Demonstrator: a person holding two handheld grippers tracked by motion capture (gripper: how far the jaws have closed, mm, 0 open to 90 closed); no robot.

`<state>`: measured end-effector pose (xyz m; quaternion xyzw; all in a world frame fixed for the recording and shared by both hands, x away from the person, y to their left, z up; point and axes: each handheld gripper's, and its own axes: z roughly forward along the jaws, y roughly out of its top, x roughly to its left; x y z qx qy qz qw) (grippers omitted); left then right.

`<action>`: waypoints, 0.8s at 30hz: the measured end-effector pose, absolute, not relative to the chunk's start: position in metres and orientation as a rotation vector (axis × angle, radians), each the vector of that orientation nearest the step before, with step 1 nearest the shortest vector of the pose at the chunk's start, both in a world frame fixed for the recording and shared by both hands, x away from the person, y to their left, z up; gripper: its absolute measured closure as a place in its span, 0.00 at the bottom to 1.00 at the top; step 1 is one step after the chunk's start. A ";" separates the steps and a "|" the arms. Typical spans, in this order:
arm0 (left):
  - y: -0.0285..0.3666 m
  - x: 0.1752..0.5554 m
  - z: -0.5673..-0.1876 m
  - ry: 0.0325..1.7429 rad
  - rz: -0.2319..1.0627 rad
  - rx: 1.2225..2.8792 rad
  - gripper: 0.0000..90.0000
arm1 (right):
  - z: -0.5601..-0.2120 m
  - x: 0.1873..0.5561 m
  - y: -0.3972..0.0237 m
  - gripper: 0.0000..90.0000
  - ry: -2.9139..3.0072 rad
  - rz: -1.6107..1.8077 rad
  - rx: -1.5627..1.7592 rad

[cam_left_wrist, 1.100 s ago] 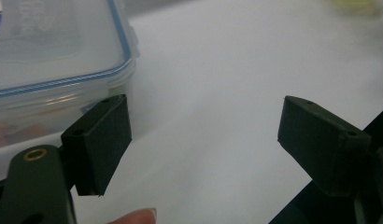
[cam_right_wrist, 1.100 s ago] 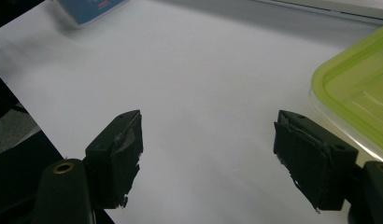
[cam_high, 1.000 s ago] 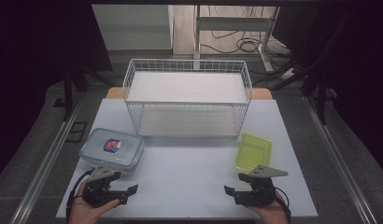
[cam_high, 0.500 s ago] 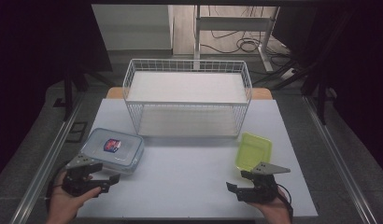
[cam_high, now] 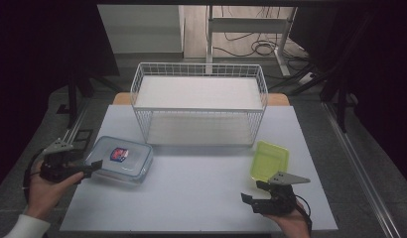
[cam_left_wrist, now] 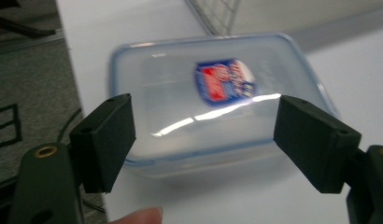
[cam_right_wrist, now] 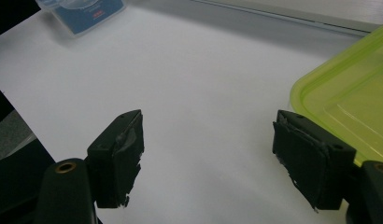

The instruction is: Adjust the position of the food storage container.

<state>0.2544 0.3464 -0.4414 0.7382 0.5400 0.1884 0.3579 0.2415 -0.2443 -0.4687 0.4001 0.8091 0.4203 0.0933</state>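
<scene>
A clear, blue-rimmed food container (cam_high: 120,159) with a red and blue label lies at the table's left side; the left gripper view shows the container (cam_left_wrist: 213,93) just ahead of the jaws. My left gripper (cam_high: 90,167) is open at the table's left edge, its jaws pointing at the container's near side without touching it; the same gripper (cam_left_wrist: 203,140) stands wide apart. A lime green lid (cam_high: 270,160) lies at the right, seen as the lid (cam_right_wrist: 353,98) beside my open right gripper (cam_right_wrist: 208,154). That right gripper (cam_high: 253,193) rests near the front edge.
A white wire basket (cam_high: 199,105) with a shelf stands at the back middle of the white table (cam_high: 191,193). Dark floor, a rail and cables surround the table. A fingertip (cam_left_wrist: 138,215) shows at the bottom of the left gripper view.
My left gripper has swung left off the table's front and now sits at the left edge, aimed at the clear container. The right gripper has barely moved.
</scene>
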 end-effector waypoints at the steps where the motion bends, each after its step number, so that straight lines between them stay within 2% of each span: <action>1: 0.351 0.259 -0.441 1.401 0.493 1.904 0.23 | -0.469 0.241 -0.244 0.28 2.403 1.245 1.184; 8: 0.377 0.286 -0.446 1.478 0.510 1.874 0.25 | -0.469 0.241 -0.242 0.28 2.419 1.230 1.177; 13: 0.390 0.298 -0.456 1.545 0.516 1.869 0.34 | -0.469 0.242 -0.244 0.28 2.414 1.226 1.183; 14: 0.393 0.300 -0.458 1.557 0.513 1.865 0.37 | -0.470 0.242 -0.244 0.28 2.413 1.222 1.186; 15: 0.395 0.302 -0.459 1.569 0.511 1.859 0.44 | -0.470 0.242 -0.244 0.28 2.410 1.226 1.190; 16: 0.396 0.303 -0.461 1.579 0.510 1.856 0.44 | -0.470 0.242 -0.244 0.28 2.410 1.226 1.190; 21: 0.401 0.310 -0.471 1.651 0.488 1.896 0.73 | -0.470 0.242 -0.244 0.28 2.407 1.217 1.189; 24: 0.401 0.315 -0.478 1.667 0.464 1.939 0.84 | -0.470 0.243 -0.244 0.28 2.409 1.211 1.187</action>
